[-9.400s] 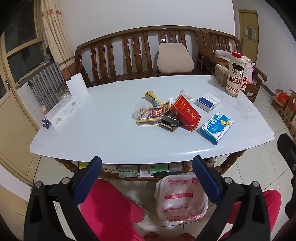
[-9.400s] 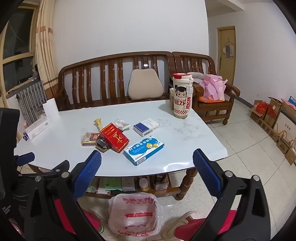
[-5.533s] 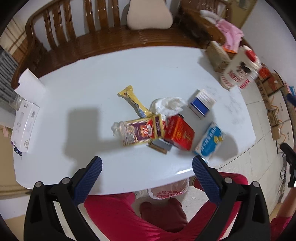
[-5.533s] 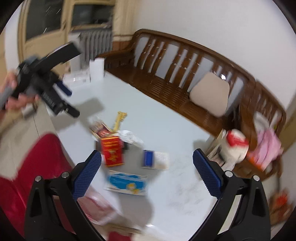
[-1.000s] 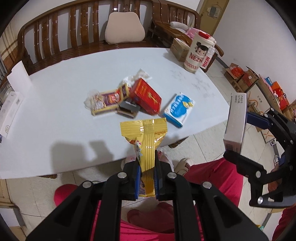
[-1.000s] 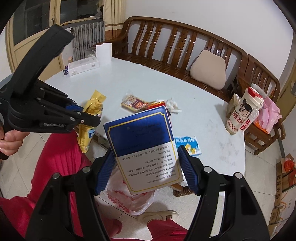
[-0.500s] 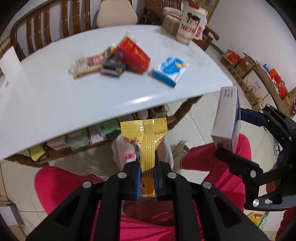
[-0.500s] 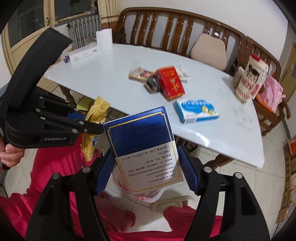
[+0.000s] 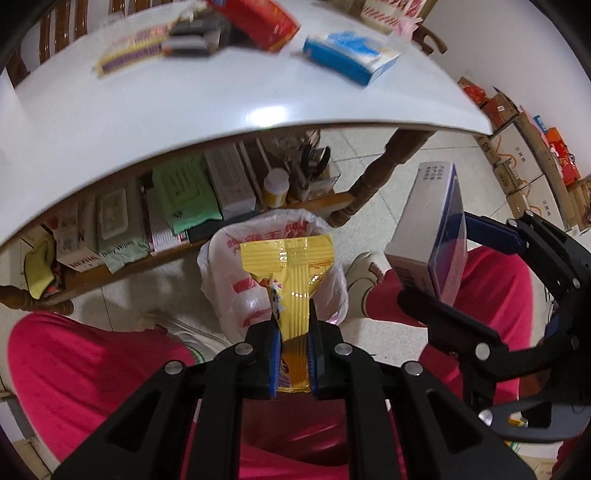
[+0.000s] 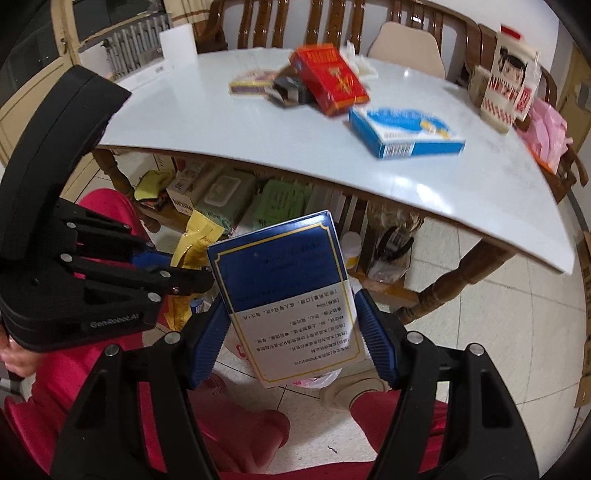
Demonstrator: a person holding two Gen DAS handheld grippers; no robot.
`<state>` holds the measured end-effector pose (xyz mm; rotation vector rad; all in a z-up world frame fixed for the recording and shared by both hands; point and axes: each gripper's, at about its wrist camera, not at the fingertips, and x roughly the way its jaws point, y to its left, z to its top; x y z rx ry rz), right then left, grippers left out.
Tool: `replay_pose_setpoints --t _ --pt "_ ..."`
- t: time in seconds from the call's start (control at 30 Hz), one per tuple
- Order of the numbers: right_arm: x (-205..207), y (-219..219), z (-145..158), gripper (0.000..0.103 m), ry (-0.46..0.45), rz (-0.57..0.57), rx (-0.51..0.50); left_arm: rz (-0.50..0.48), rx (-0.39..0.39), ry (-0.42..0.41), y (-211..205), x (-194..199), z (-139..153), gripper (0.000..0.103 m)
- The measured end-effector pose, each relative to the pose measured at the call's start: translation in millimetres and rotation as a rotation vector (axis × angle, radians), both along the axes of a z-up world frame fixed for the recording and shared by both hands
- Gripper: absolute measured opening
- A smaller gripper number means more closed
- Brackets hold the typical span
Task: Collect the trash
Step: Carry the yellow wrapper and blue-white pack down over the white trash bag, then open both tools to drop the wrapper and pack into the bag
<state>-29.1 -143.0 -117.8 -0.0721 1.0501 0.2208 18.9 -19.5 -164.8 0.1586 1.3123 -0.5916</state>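
My left gripper [image 9: 293,325] is shut on a yellow snack wrapper [image 9: 291,273] and holds it right above the open white plastic trash bag [image 9: 229,266] on the floor. My right gripper [image 10: 291,325] is shut on a blue and white box [image 10: 291,288], held beside the left gripper; the box also shows in the left wrist view [image 9: 432,236]. The bag is mostly hidden behind the box in the right wrist view. On the white table [image 10: 229,125] lie a red box [image 10: 328,77], a blue medicine box [image 10: 402,133] and a flat wrapper [image 10: 251,85].
A shelf under the table [image 9: 177,206] holds wipes packs, boxes and a bottle. A wooden table leg [image 9: 373,184] stands just behind the bag. The person's red-trousered legs [image 9: 85,369] flank the bag. A wooden bench [image 10: 332,14] and cartoon cup [image 10: 509,81] stand beyond the table.
Both grippers have dropped lower, below the table edge, bringing the wrapper and the box closer to the trash bag. Both grips are unchanged.
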Motion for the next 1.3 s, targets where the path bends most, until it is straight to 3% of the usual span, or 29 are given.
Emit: replay_pose_setpoints --t 0.13,0.87,1.3 --pt "6 -2 -27 0.067 0.039 -0.022 0.009 0.03 -0.001 0.064 -3 10 -28 0.012" --pt "53 -15 -166 0.067 0.228 -0.171 0.011 0.144 0.105 0.252 -10 66 -167 0.012" --pt "58 -12 -203 0.067 0.293 -0.179 0.008 0.135 0.156 0.307 -11 69 -200 0.012"
